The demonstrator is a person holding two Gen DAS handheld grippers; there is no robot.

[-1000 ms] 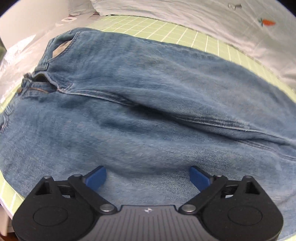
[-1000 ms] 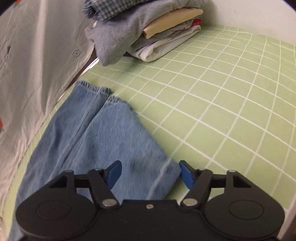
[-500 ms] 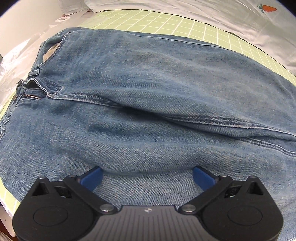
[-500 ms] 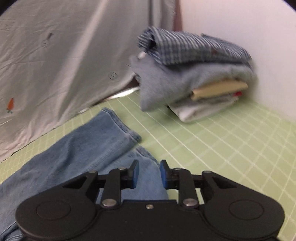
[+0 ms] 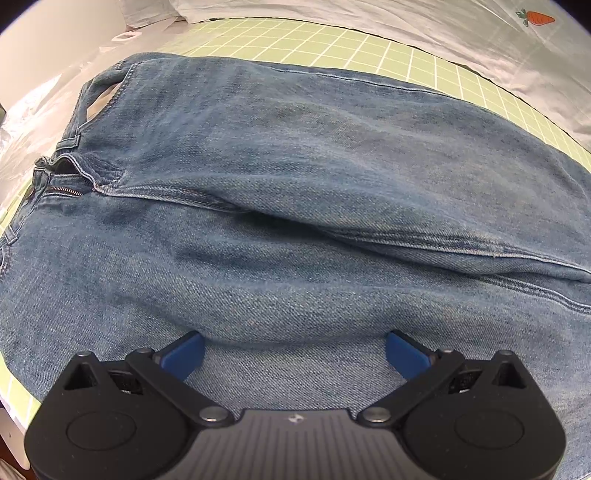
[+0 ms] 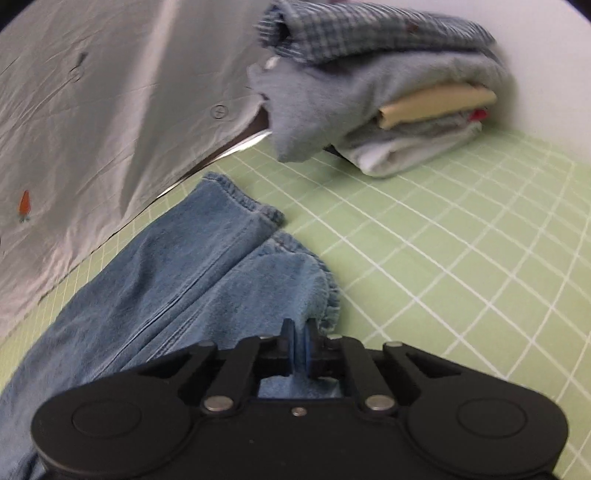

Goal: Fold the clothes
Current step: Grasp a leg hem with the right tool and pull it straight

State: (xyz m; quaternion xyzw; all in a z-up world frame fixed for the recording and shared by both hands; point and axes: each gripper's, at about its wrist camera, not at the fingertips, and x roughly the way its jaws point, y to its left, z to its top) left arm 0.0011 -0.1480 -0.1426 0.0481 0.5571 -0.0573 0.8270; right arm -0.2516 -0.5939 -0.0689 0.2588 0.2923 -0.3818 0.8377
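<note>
Right gripper (image 6: 300,345) pinching jeans (image 6: 207,273) hem at frame bottom, likely for folding; left gripper (image 5: 293,350) spread, pressing thigh flat.

Bench covered by a light green mat (image 6: 461,258) with a white grid. Pale grey sheet (image 6: 92,110) with a small carrot print (image 6: 24,202) hangs along the mat's far edge; same sheet (image 5: 443,33) in the left wrist view. Plain white wall (image 6: 546,66) at the mat's right end. Crinkled clear plastic (image 5: 33,122) off the mat's left end. Even, soft light.
</note>
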